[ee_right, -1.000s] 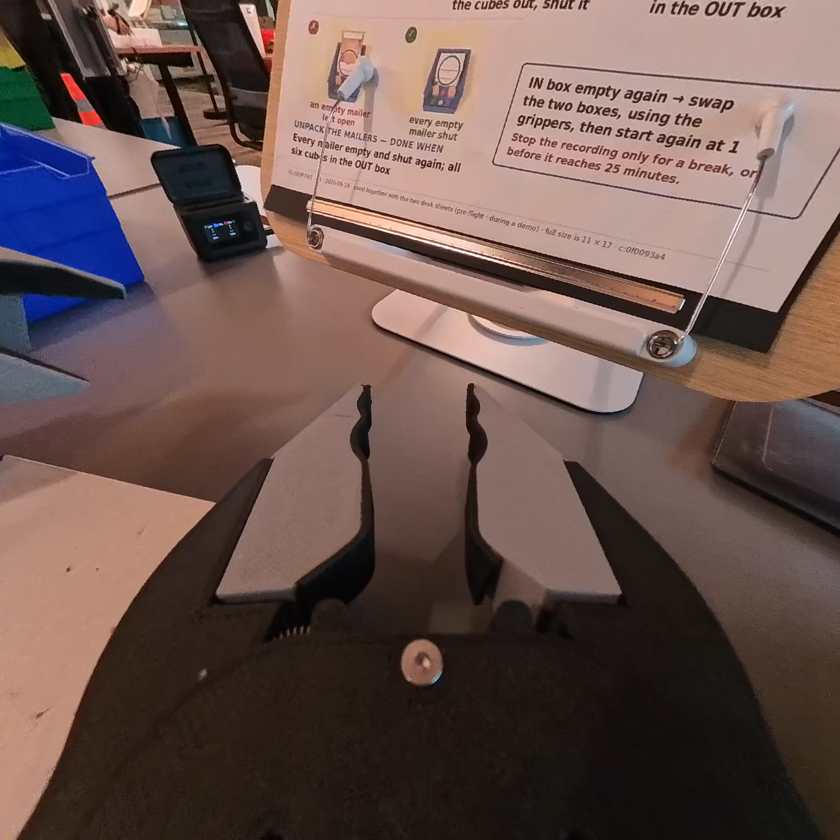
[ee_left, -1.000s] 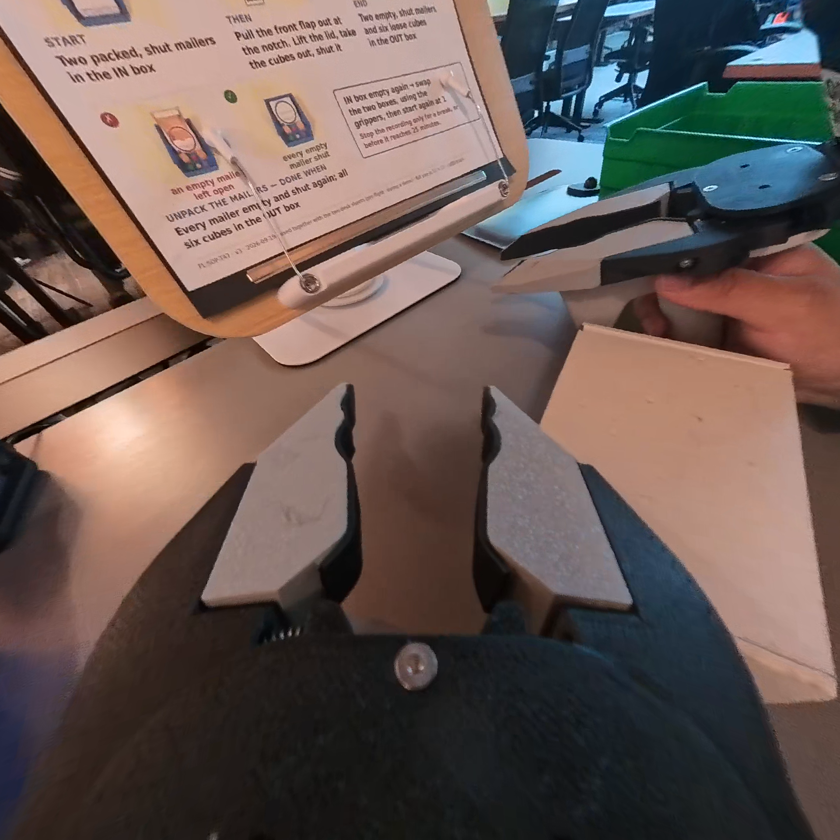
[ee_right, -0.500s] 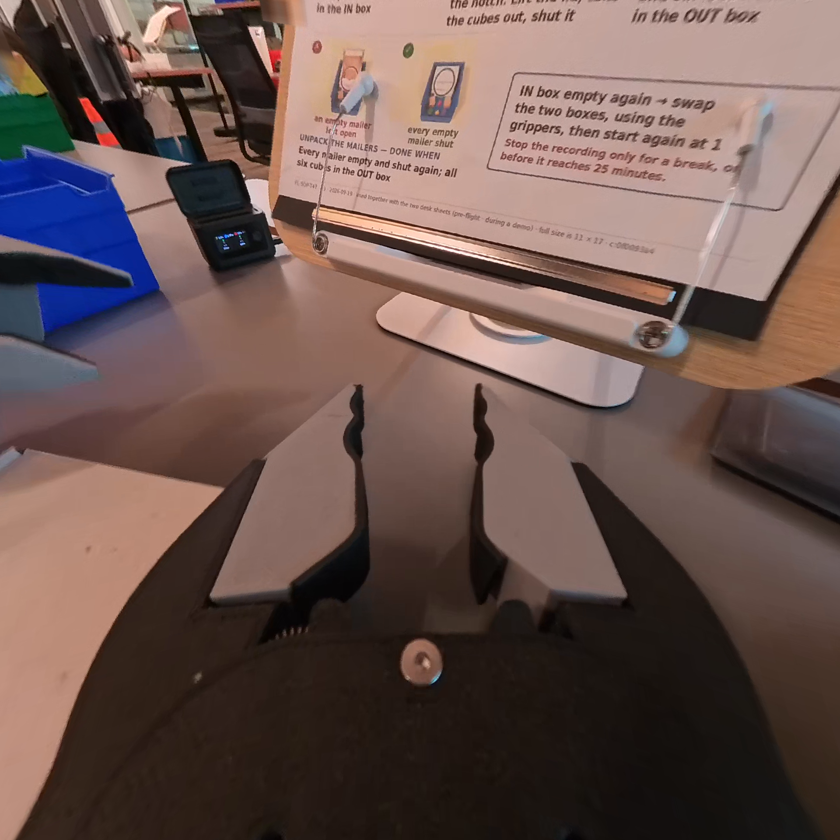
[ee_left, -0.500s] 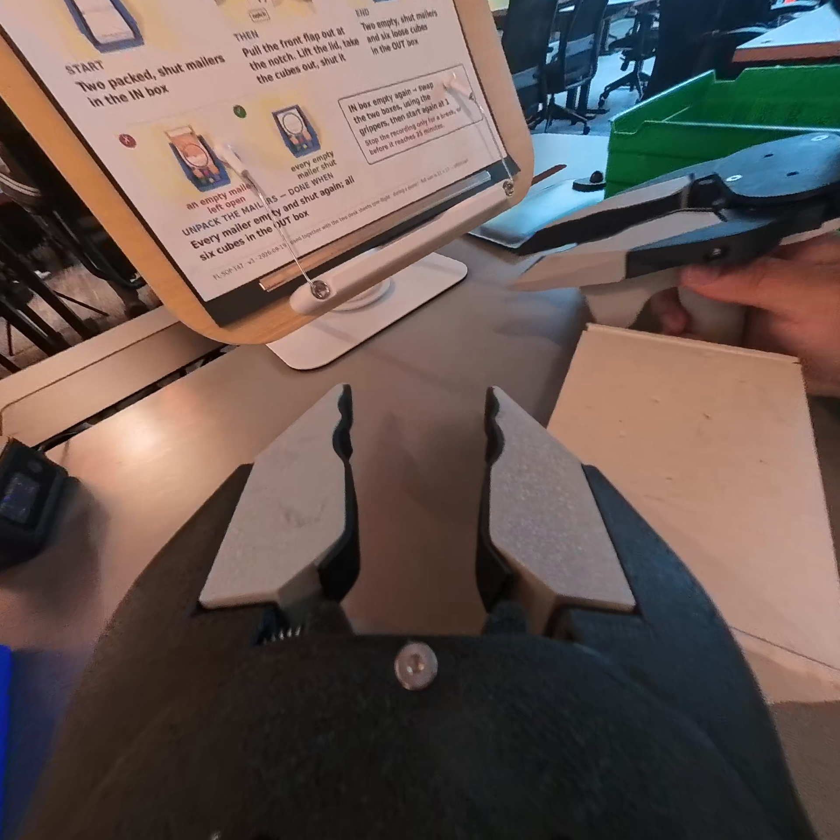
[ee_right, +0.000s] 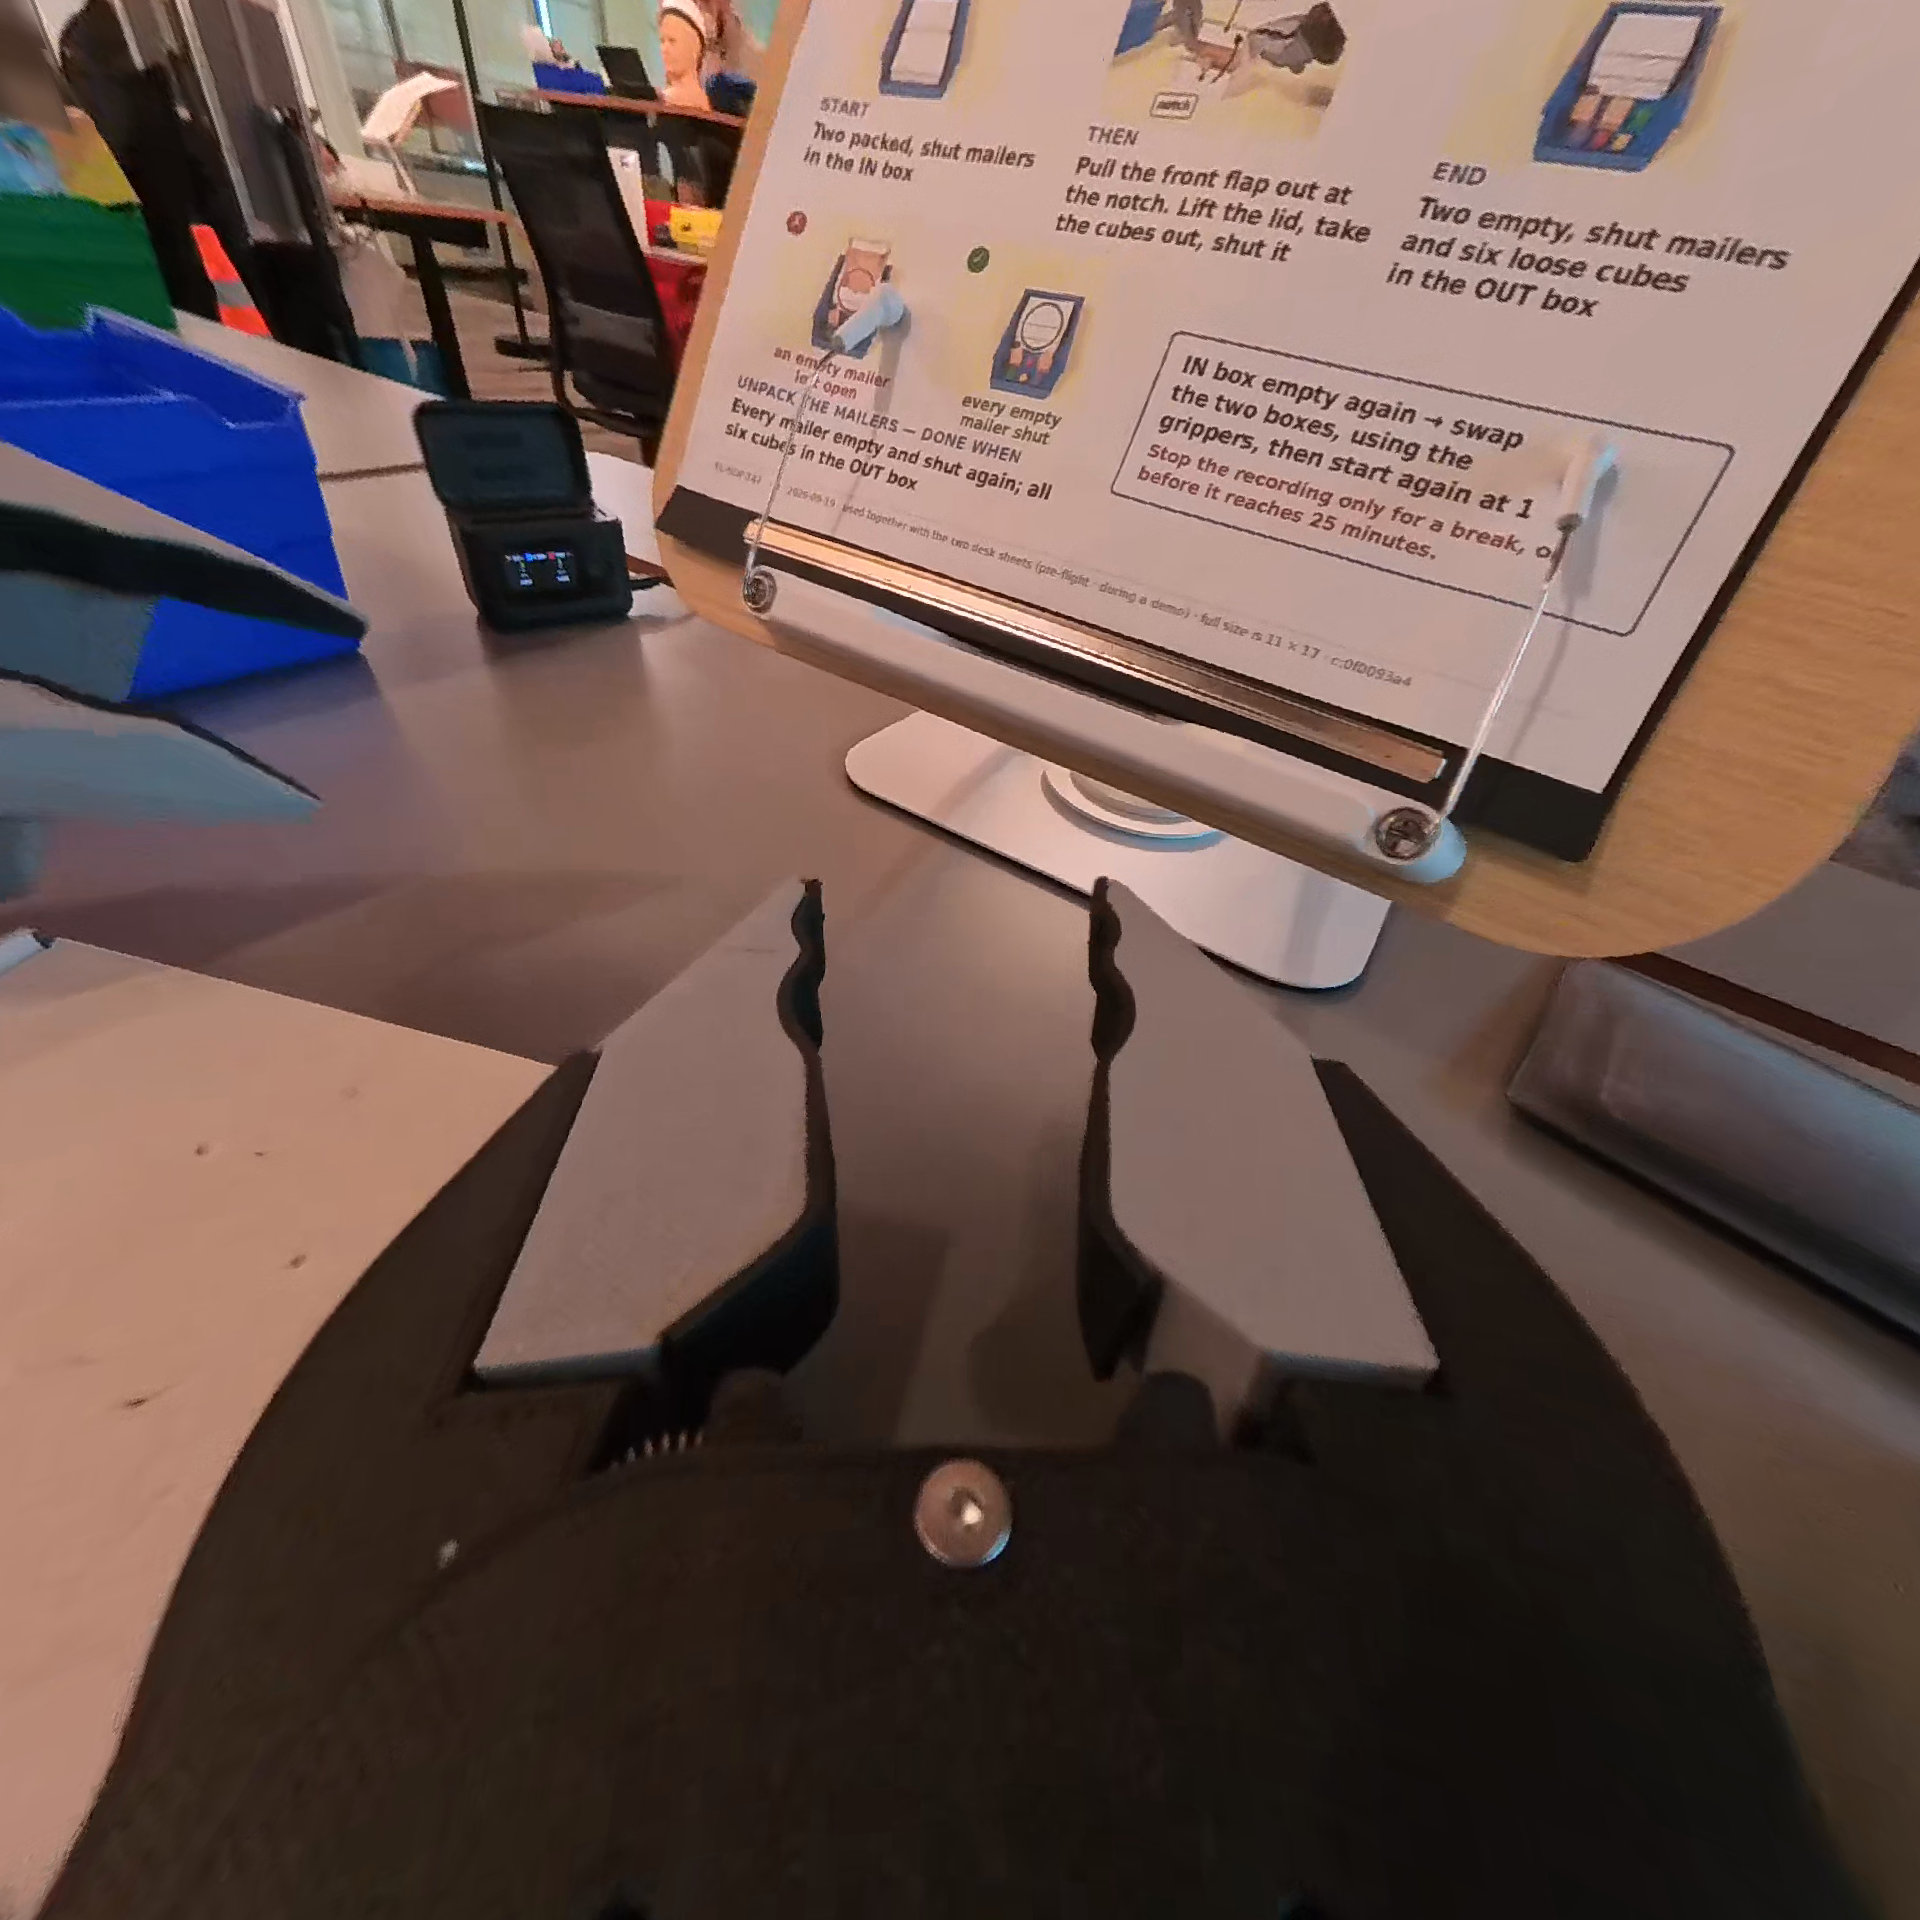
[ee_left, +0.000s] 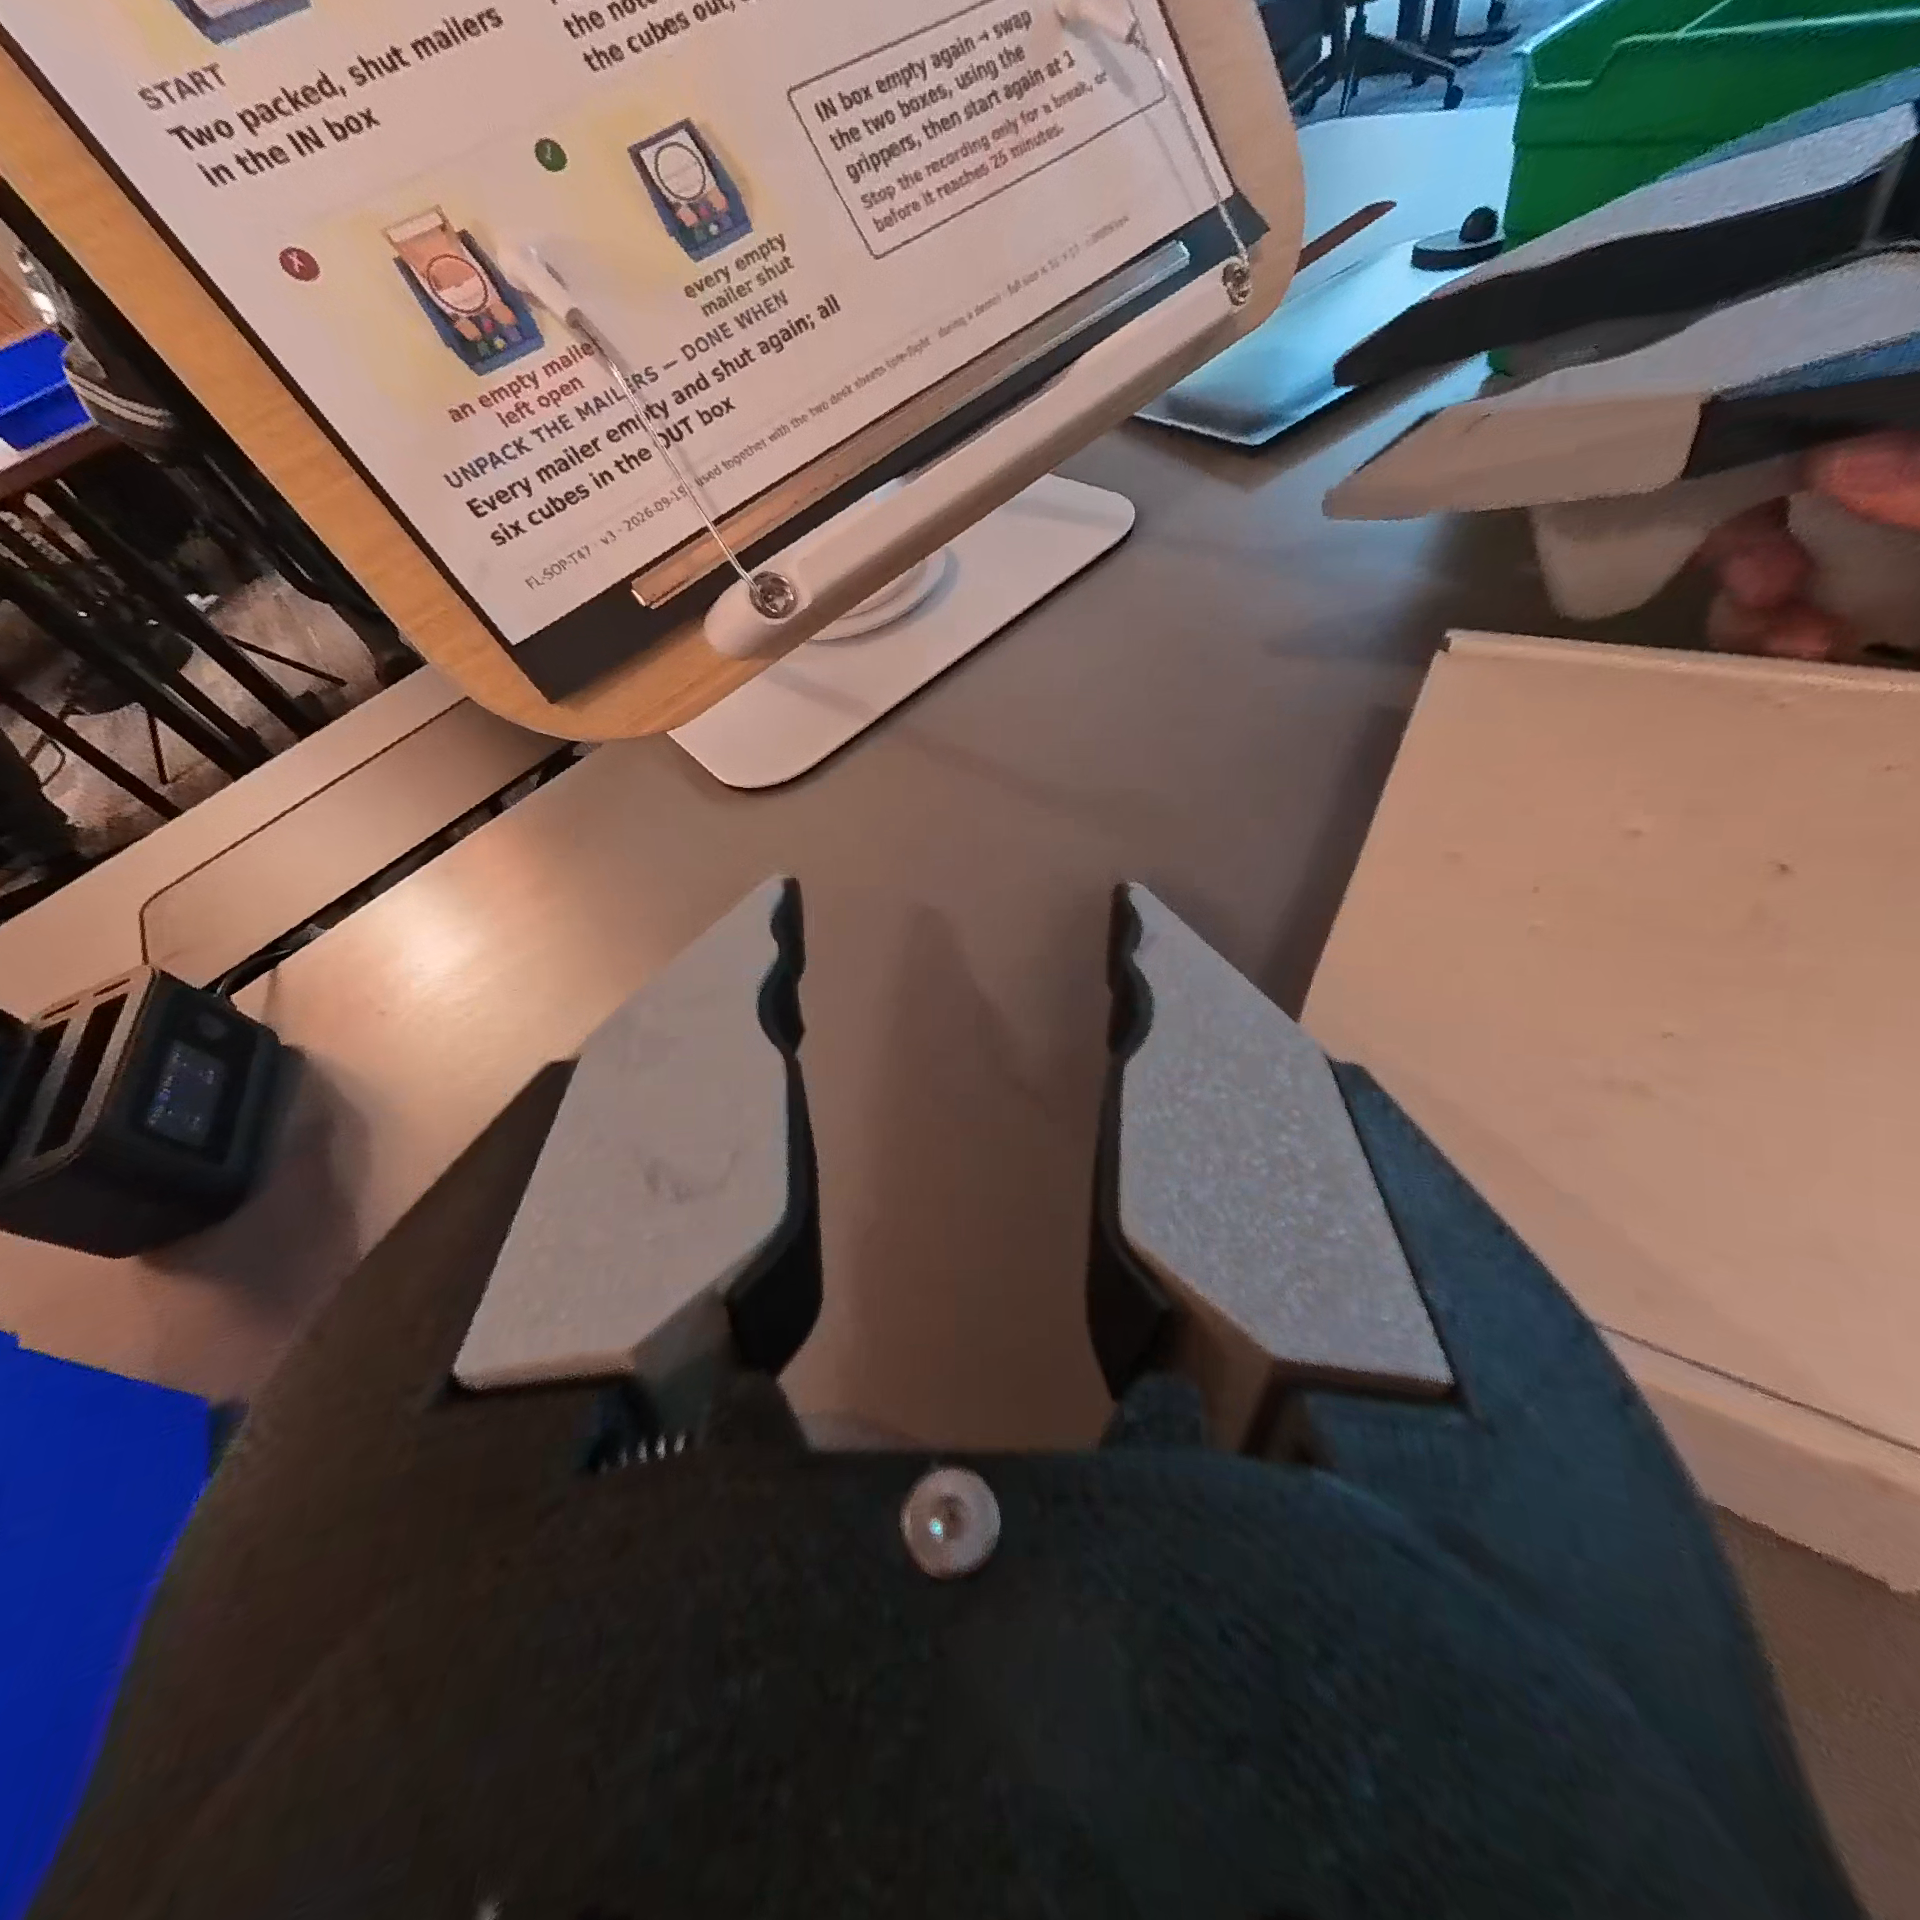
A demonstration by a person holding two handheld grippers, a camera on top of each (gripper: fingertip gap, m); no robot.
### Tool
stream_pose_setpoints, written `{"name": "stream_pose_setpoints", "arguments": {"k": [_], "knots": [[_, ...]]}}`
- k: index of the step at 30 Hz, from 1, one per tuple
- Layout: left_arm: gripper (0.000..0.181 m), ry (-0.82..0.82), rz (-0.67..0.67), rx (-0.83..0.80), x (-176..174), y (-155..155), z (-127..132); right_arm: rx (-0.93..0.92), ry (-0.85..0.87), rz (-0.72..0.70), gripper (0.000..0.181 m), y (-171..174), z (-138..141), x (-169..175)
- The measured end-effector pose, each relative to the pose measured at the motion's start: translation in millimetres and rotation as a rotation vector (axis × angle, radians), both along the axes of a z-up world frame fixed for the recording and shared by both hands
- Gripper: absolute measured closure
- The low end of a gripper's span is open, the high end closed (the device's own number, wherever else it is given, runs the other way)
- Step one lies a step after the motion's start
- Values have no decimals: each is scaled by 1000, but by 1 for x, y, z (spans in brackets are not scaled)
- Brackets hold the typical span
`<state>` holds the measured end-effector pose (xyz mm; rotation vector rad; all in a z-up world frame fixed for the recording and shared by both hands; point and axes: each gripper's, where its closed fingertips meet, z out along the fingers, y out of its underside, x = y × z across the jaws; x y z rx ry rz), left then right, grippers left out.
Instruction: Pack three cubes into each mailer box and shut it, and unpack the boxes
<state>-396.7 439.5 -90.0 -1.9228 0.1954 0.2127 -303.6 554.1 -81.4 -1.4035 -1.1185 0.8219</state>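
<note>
Instruction board stands ahead; blue bin, black device leftward.

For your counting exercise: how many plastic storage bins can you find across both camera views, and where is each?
2. A blue bin stands at the table's left side, beside the small black device. A green bin stands at the far right, behind the right tool. Others may lie outside both views.

Each view is taken from behind its own tool, low over the surface. The instruction stand and the white mailer box are seen close in both.
</note>
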Motion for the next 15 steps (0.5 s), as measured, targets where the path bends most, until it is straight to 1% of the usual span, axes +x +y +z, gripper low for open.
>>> {"name": "stream_pose_setpoints", "arguments": {"k": [3, 7, 8, 9, 10, 12, 15], "knots": [[123, 15, 5, -14, -1, -1, -2, 29, -29, -13, 133, -1, -3, -3], [123, 2, -2, 3, -1, -3, 3, 49, -43, -10, 134, -3, -4, -4], [124, -3, 2, 6, -3, -3, 4, 46, -42, -4, 135, -4, -3, -4], [124, -7, 9, 4, -5, -3, 3, 40, -39, 1, 140, -4, -3, -4], [125, -12, 16, -1, -7, -3, 2, 31, -39, 10, 146, -4, -4, -5], [130, -19, 25, -12, -10, -3, -3, 10, -43, 35, 147, -5, -5, -6], [132, -5, 36, -66, -13, -2, -13, 10, -75, 53, 147, -1, -9, -9]]}}
